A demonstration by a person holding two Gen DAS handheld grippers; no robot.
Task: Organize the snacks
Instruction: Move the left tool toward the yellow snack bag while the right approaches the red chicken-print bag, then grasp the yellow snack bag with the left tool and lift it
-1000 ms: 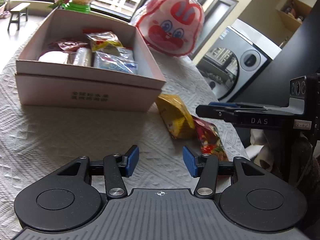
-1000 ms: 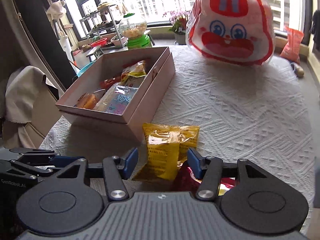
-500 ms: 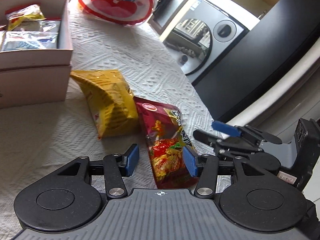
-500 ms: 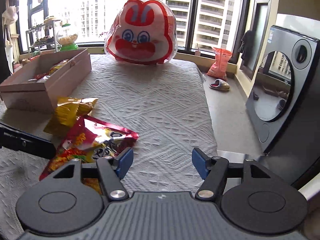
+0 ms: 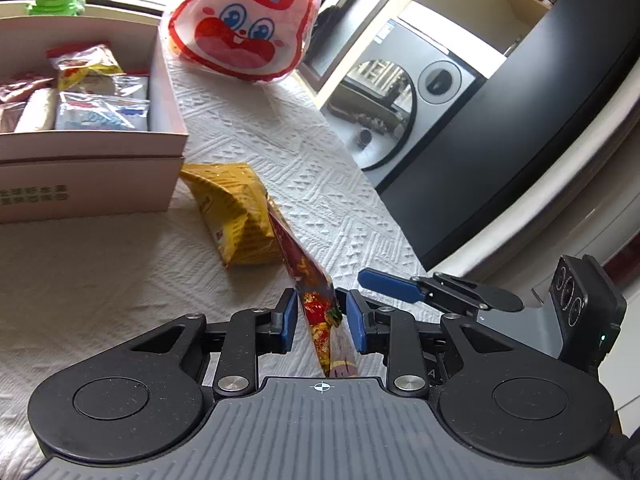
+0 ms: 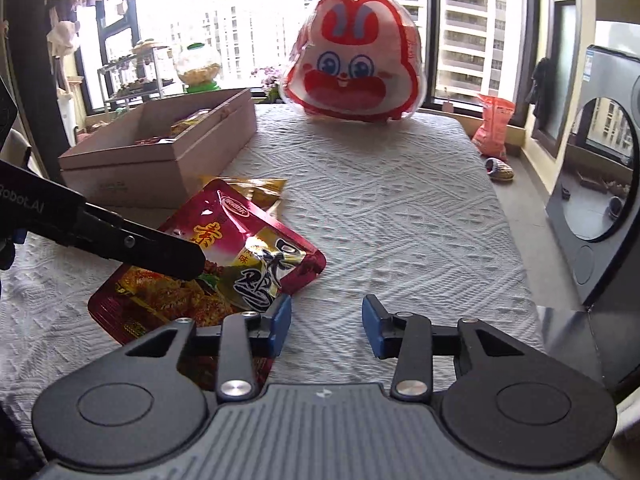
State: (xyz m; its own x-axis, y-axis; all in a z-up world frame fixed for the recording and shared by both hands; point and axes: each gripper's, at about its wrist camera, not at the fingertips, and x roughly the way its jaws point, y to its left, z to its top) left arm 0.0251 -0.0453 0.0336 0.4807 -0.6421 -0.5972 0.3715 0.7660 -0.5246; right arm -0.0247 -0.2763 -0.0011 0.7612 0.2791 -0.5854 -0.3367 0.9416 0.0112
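Observation:
My left gripper (image 5: 322, 322) has closed around a red snack packet (image 5: 316, 300) that stands on edge between the blue pads; small gaps show on both sides. The same packet (image 6: 224, 264) shows tilted in the right wrist view, with a left finger (image 6: 160, 254) across it. A yellow snack packet (image 5: 236, 212) lies just behind it, by the open pink box (image 5: 92, 176) that holds several snacks. My right gripper (image 6: 326, 322) is open and empty, over the white tablecloth to the right of the red packet.
A big red-and-white rabbit-face bag (image 6: 352, 76) stands at the table's far end. The table's right edge (image 6: 516, 264) drops toward a washing machine (image 6: 600, 184). A jar with a green base (image 6: 199, 70) stands behind the box.
My left gripper has narrowed its jaws around the red packet and tipped it up on edge. The right gripper stays open, having shifted a little toward the packet.

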